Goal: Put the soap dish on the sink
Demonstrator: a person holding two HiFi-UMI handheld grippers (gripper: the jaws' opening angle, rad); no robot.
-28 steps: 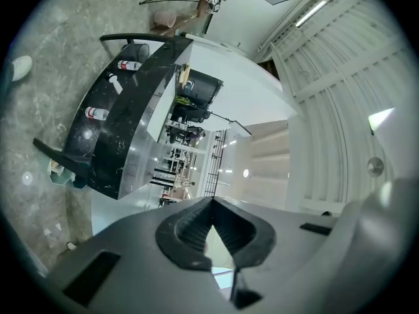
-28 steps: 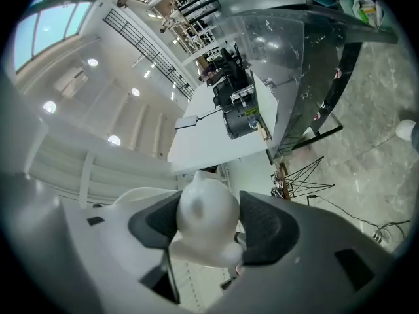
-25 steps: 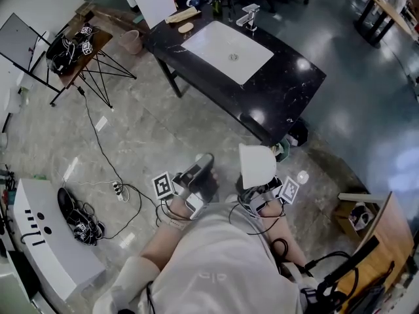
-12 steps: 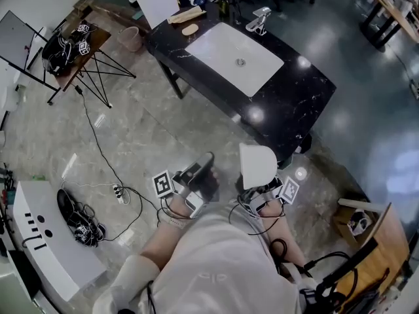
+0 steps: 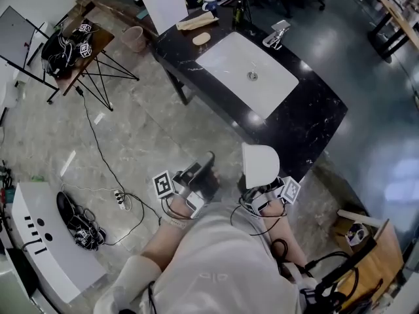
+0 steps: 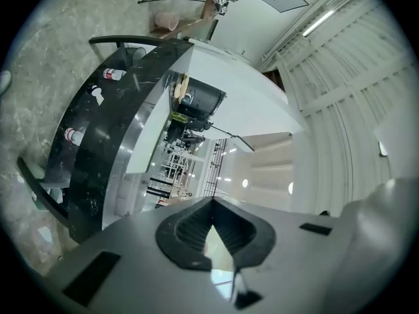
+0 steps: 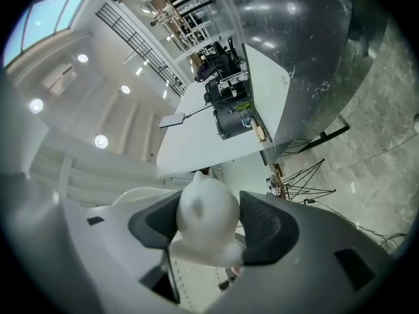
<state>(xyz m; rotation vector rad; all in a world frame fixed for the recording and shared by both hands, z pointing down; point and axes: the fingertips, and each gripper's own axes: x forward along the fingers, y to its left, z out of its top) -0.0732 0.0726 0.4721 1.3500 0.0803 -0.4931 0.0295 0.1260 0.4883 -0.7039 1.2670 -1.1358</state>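
While the person stands on the grey stone floor (image 5: 131, 129) at the lower middle of the head view, the right gripper (image 7: 208, 224) is clamped on the white soap dish (image 5: 258, 164), its two dark pads (image 7: 265, 226) pressing the dish's pale, rounded body from either side. The dish is held up in the air just below the near edge of the black marble counter (image 5: 314, 110) in the picture, apart from the white rectangular sink (image 5: 247, 74) set into that counter at the upper middle of the frame. A chrome faucet (image 5: 278, 33) stands at the basin's far edge, and a tan oval bar (image 5: 201, 38) and a blue mug (image 5: 209, 3) sit toward the counter's upper left end. The left gripper (image 6: 211, 231), just left of the dish in the head view, has its jaws closed together with nothing between them. A tripod stand (image 5: 85, 57) occupies the upper left, and a black cable (image 5: 98, 142) trails across the floor below it.
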